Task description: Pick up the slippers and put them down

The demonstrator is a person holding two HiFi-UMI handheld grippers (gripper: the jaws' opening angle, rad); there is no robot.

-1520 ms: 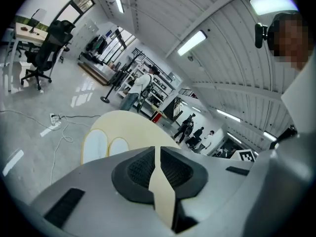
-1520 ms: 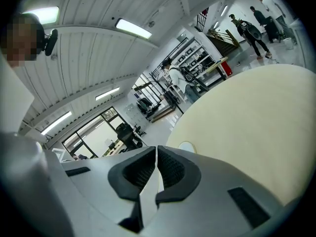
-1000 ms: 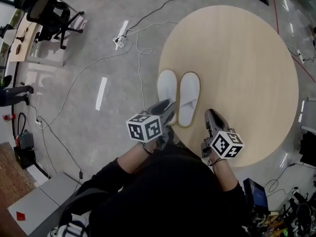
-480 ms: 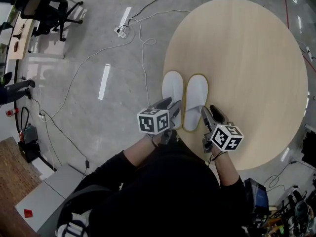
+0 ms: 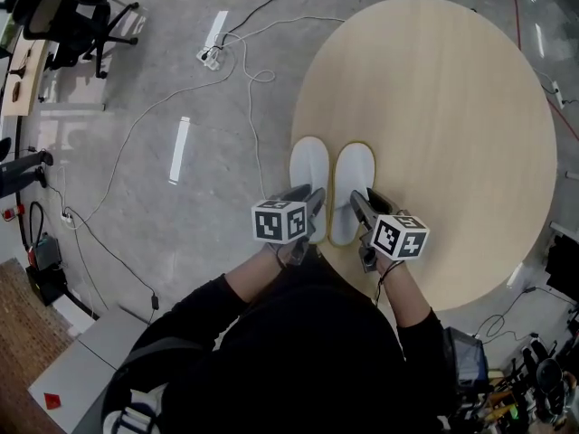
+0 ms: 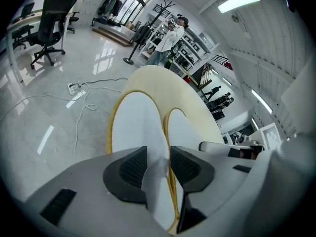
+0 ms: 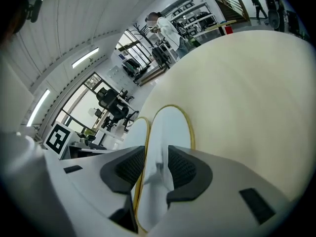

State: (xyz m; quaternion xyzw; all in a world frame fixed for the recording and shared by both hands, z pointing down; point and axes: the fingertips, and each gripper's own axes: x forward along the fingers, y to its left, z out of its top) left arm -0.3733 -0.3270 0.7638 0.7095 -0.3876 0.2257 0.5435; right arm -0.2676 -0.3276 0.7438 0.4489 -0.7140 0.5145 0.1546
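At the near edge of the round table (image 5: 452, 107), your left gripper (image 5: 315, 197) (image 6: 158, 164) points down at the heel of the left slipper (image 5: 309, 174) (image 6: 138, 122). Its jaws stand apart with a fold of the white upper between the dark pads. They have just been closing in, but they are not clamped on the fabric. Your right gripper (image 5: 357, 197) (image 7: 157, 164) sits the same way over the heel of the right slipper (image 5: 353, 174) (image 7: 170, 127). Its jaws have just been opening and now stand apart, the white heel fabric rising between the pads without being pinched.

Both slippers lie flat on the pale wood, side by side and just beside each other, toes pointing away from you toward the table's middle. Each is white with a yellowish rim.

To your left the grey floor (image 5: 136, 197) carries loose cables (image 5: 253, 80), and an office chair (image 5: 68, 25) stands well away.
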